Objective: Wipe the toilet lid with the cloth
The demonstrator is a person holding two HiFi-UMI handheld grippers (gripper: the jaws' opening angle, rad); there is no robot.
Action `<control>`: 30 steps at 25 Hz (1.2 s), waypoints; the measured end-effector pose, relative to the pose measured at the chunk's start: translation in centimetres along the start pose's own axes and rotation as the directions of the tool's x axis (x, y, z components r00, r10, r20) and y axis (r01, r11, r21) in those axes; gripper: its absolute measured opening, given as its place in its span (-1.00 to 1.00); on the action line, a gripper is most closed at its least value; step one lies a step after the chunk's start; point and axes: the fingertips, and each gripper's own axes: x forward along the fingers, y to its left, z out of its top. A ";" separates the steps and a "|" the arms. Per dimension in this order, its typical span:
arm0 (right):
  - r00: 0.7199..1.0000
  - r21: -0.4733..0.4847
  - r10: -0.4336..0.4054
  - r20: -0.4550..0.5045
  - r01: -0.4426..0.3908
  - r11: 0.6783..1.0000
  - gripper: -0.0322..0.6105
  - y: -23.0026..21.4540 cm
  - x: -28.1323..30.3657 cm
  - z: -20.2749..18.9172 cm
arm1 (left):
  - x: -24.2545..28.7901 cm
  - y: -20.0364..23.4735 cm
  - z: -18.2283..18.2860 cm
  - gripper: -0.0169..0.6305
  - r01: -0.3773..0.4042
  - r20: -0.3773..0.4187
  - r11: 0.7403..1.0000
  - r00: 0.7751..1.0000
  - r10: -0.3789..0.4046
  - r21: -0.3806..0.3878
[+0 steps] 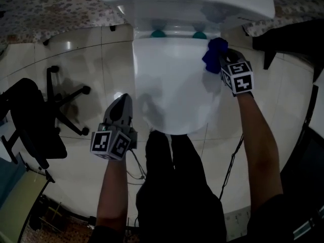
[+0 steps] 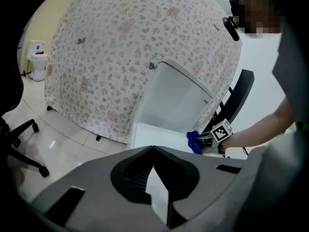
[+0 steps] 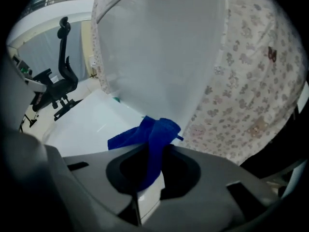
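A white toilet lid (image 1: 174, 85) lies closed below the cistern (image 1: 187, 1). My right gripper (image 1: 223, 59) is shut on a blue cloth (image 1: 214, 53), which rests at the lid's far right corner by the hinge. In the right gripper view the blue cloth (image 3: 149, 141) hangs bunched from the closed jaws over the white lid (image 3: 87, 122). My left gripper (image 1: 120, 110) hovers off the lid's near left edge, jaws together with nothing between them. From the left gripper view the cloth (image 2: 194, 141) shows far off beside the right gripper (image 2: 208, 140).
A black office chair (image 1: 38, 115) stands on the tiled floor at the left. A floral-patterned cover (image 1: 50, 6) backs the cistern. Black furniture (image 1: 291, 37) sits at the right. A cable (image 1: 230, 161) trails on the floor. The person's dark legs (image 1: 174, 186) stand before the bowl.
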 end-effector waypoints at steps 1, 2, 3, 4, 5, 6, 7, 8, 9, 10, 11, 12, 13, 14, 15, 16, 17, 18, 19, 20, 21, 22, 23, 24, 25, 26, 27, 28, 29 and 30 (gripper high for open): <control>1.000 0.004 -0.015 -0.009 0.015 1.000 -0.74 -0.7 -0.2 -0.6 | 0.1 -0.2 0.0 -0.97 0.004 -0.004 1.000 1.000 -0.004 0.004; 0.999 0.008 -0.029 -0.016 0.029 1.000 -0.74 -1.4 -0.4 -1.1 | 0.1 -0.3 -0.1 -0.98 0.007 -0.007 1.000 1.000 -0.007 0.007; 0.999 0.013 -0.040 -0.021 0.040 0.999 -0.74 -1.8 -0.5 -1.5 | 0.2 -0.4 -0.2 -0.97 0.009 -0.010 1.000 1.000 -0.008 0.011; 0.998 0.021 -0.051 -0.025 0.051 0.998 -0.74 -2.3 -0.7 -1.9 | 0.3 -0.4 -0.3 -0.97 0.009 -0.014 1.000 1.000 -0.008 0.016; 0.997 0.028 -0.064 -0.033 0.064 0.998 -0.74 -2.6 -0.8 -2.3 | 0.3 -0.4 -0.4 -0.97 0.007 -0.018 1.000 1.000 -0.006 0.020; 0.996 0.030 -0.080 -0.048 0.082 0.996 -0.74 -3.0 -0.9 -2.8 | 0.3 -0.3 -0.5 -0.97 0.003 -0.022 1.000 1.000 -0.003 0.023; 0.993 0.024 -0.101 -0.066 0.102 0.994 -0.74 -3.3 -1.0 -3.2 | 0.3 -0.3 -0.7 -0.97 -0.002 -0.026 1.000 1.000 0.002 0.024; 0.990 0.013 -0.119 -0.077 0.121 0.993 -0.74 -3.5 -1.2 -3.4 | 0.3 -0.2 -0.8 -0.97 -0.007 -0.027 1.000 1.000 0.008 0.022; 0.989 0.002 -0.130 -0.068 0.130 0.992 -0.74 -3.5 -1.6 -3.1 | 0.2 -0.2 -0.9 -0.97 -0.012 -0.027 1.000 1.000 0.012 0.019; 0.991 0.000 -0.129 -0.030 0.129 0.992 -0.74 -3.1 -2.4 -2.1 | 0.0 -0.1 -1.0 -0.97 -0.016 -0.022 1.000 1.000 0.016 0.019; 0.993 0.004 -0.118 0.030 0.118 0.993 -0.74 -2.3 -3.3 -0.6 | -0.1 0.1 -1.0 -0.98 -0.020 -0.015 1.000 1.000 0.021 0.021; 0.990 0.012 -0.098 0.099 0.097 0.995 -0.74 -1.1 -4.4 1.2 | -0.3 0.3 -1.0 -0.97 -0.026 -0.009 0.999 1.000 0.026 0.022; 0.984 0.019 -0.069 0.165 0.067 0.998 -0.74 0.5 -5.5 3.0 | -0.5 0.7 -1.0 -0.98 -0.034 -0.004 0.999 0.999 0.034 0.019; 0.975 0.024 -0.031 0.222 0.027 0.999 -0.74 2.5 -6.4 4.7 | -0.7 1.1 -1.0 -0.98 -0.044 0.001 0.999 0.999 0.044 0.013; 0.964 0.026 0.015 0.267 -0.023 0.999 -0.74 4.8 -7.2 6.3 | -1.0 1.5 -1.1 -0.98 -0.055 0.005 0.998 0.998 0.055 0.005; 0.950 0.025 0.066 0.304 -0.077 0.997 -0.74 7.2 -7.7 7.7 | -1.4 1.7 -1.2 -0.98 -0.064 0.009 0.998 0.998 0.064 -0.003; 0.935 0.022 0.119 0.335 -0.134 0.991 -0.74 9.6 -8.2 9.0 | -1.7 1.9 -1.2 -0.98 -0.069 0.011 0.998 0.998 0.070 -0.010; 0.917 0.020 0.171 0.361 -0.191 0.981 -0.74 12.1 -8.6 10.3 | -1.9 2.1 -1.2 -0.98 -0.072 0.013 0.997 0.997 0.072 -0.016; 0.897 0.022 0.221 0.384 -0.248 0.969 -0.74 14.6 -8.8 11.5 | -2.2 2.2 -1.2 -0.98 -0.073 0.014 0.997 0.997 0.074 -0.021; 0.875 0.033 0.268 0.404 -0.306 0.951 -0.74 17.1 -8.8 12.6 | -2.5 2.5 -1.1 -0.98 -0.076 0.016 0.997 0.997 0.076 -0.029; 0.854 0.057 0.312 0.417 -0.367 0.928 -0.74 19.6 -8.5 13.5 | -2.8 2.8 -1.1 -0.98 -0.081 0.020 0.996 0.996 0.082 -0.037; 0.835 0.096 0.354 0.421 -0.429 0.898 -0.74 22.0 -8.0 14.0 | -3.1 3.2 -1.0 -0.97 -0.090 0.027 0.995 0.995 0.091 -0.046; 0.821 0.147 0.394 0.413 -0.487 0.861 -0.74 24.4 -7.2 14.3 | -3.4 3.6 -1.0 -0.97 -0.100 0.033 0.993 0.994 0.102 -0.054; 0.810 0.203 0.432 0.398 -0.537 0.819 -0.74 26.6 -6.2 14.2 | -3.7 4.0 -1.1 -0.98 -0.110 0.037 0.992 0.993 0.112 -0.062; 0.803 0.253 0.464 0.375 -0.570 0.782 -0.74 28.5 -5.0 13.9 | -4.0 4.3 -1.2 -0.98 -0.116 0.036 0.991 0.992 0.119 -0.068; 0.804 0.289 0.486 0.342 -0.582 0.760 -0.74 30.1 -3.7 13.3 | -4.1 4.4 -1.4 -0.98 -0.119 0.031 0.990 0.992 0.122 -0.073; 0.818 0.306 0.493 0.297 -0.571 0.762 -0.74 31.3 -2.3 12.4 | -4.3 4.5 -1.7 -0.98 -0.120 0.024 0.990 0.992 0.123 -0.076; 0.841 0.307 0.484 0.240 -0.539 0.784 -0.74 32.0 -0.8 11.2 | -4.4 4.6 -2.0 -0.98 -0.122 0.019 0.989 0.992 0.124 -0.079; 0.869 0.293 0.463 0.176 -0.495 0.818 -0.74 32.3 0.6 9.8 | -4.6 4.7 -2.3 -0.98 -0.125 0.016 0.989 0.992 0.127 -0.082; 0.892 0.272 0.436 0.114 -0.451 0.850 -0.74 32.1 1.8 8.5 | -4.7 4.9 -2.5 -0.98 -0.129 0.016 0.988 0.991 0.131 -0.084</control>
